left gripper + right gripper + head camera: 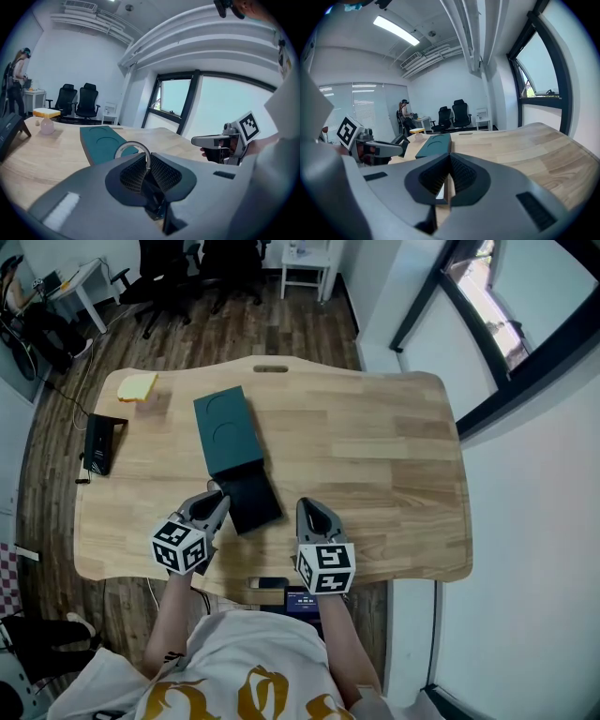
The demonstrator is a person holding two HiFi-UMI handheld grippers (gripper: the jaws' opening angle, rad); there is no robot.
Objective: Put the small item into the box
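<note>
The small item (133, 148) is a thin silvery ring, pinched upright between the pads of the left gripper (149, 160). Only its upper arc shows above the jaw tips; the lower half is sunk between the ribbed pads and hidden. In the head view the ring is too small to make out at the tip of the left gripper (217, 499).

Just ahead of that gripper lies the box (228, 431), dark green, with two shallow round recesses in its flat top face. A black part (251, 503) adjoins its near end, right beside the left jaw tips. Whether that is a base or a tray cannot be told. The left gripper view cuts off the box (100, 140) at its near end behind the gripper body.

To the right of the left gripper, held apart from it, the right gripper (310, 508) hovers over the wooden table (375, 446). Its jaws are pressed together with nothing between them, only a slim slit of table showing in the right gripper view (449, 163).

Farther ahead and left of the left gripper sit a black device (101, 442) and a yellow block (138, 385) on something pinkish; what that is stays unclear. Beyond the table stand office chairs (453, 114).
</note>
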